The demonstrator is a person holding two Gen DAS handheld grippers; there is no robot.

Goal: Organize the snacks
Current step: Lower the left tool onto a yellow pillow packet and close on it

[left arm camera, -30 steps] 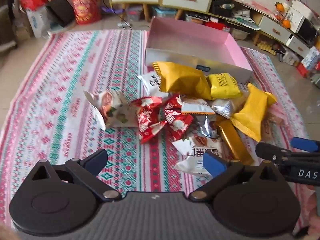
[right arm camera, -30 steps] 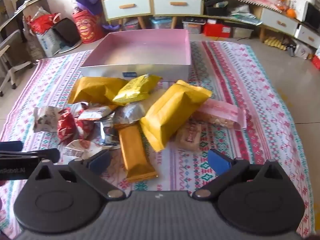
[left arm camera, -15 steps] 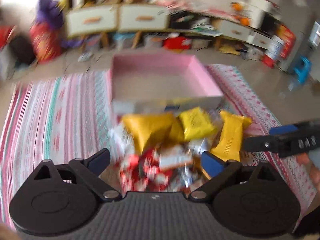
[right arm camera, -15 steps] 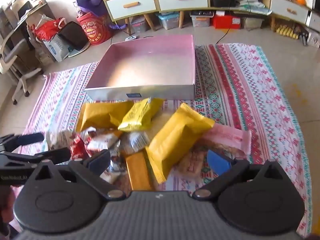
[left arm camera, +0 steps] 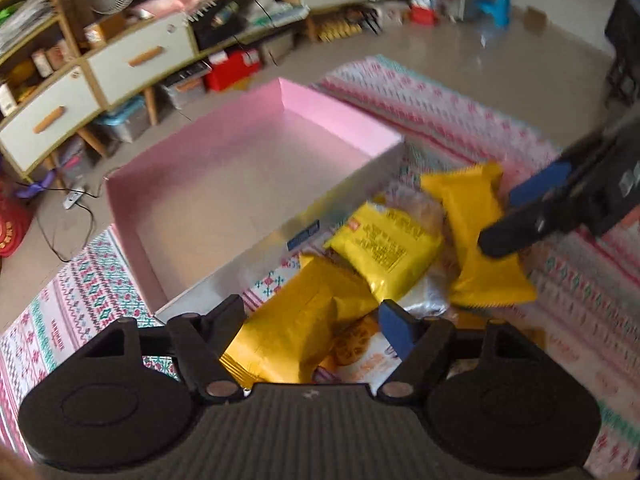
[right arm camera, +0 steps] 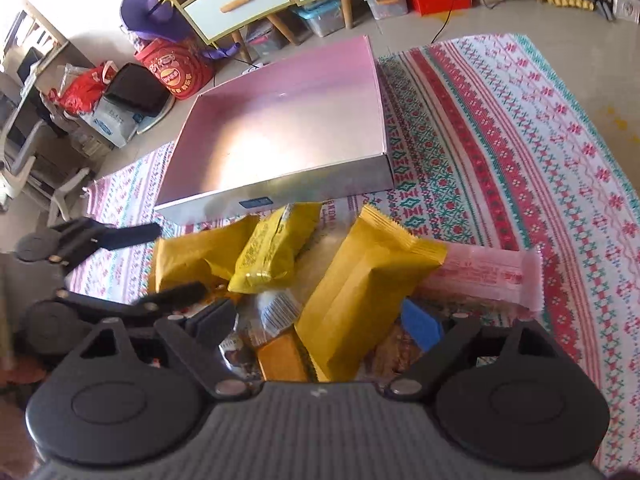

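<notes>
both grippers are hanging over the snack pile on the red, green and white patterned cloth (right arm camera: 520, 128). the shallow rectangular box with the pink inside and silver outer walls (left arm camera: 224, 184) takes up the middle of the left wrist view and the upper middle of the right wrist view, and nothing is in it.

the left gripper (left arm camera: 312, 316) has its jaws spread wide, with a crinkly golden-yellow foil snack bag (left arm camera: 296, 332) sitting in the gap between them at bottom centre. can't tell if either pad actually touches the bag. just right of it and a bit higher is a bright yellow packet with printed text (left arm camera: 384, 252), lying right in front of the box's silver wall. under the golden bag's right edge a wrapper with an orange round cracker picture (left arm camera: 356, 344) peeks out.

the right gripper (right arm camera: 320, 316) is wide open too, and a long mustard-yellow pillow pack (right arm camera: 360, 296) runs up through the gap from bottom centre toward the middle of the frame. its lower end sits between the pads, contact unclear. a pale pink flat wrapper (right arm camera: 488, 276) lies to the right of that pack, partly tucked under it. a small clear packet with a barcode (right arm camera: 276, 312) and a narrow orange-gold bar (right arm camera: 280, 356) sit low between the jaws, to the left of the pack.

in the left wrist view the right gripper pokes in from the right edge over that same mustard pack.
</notes>
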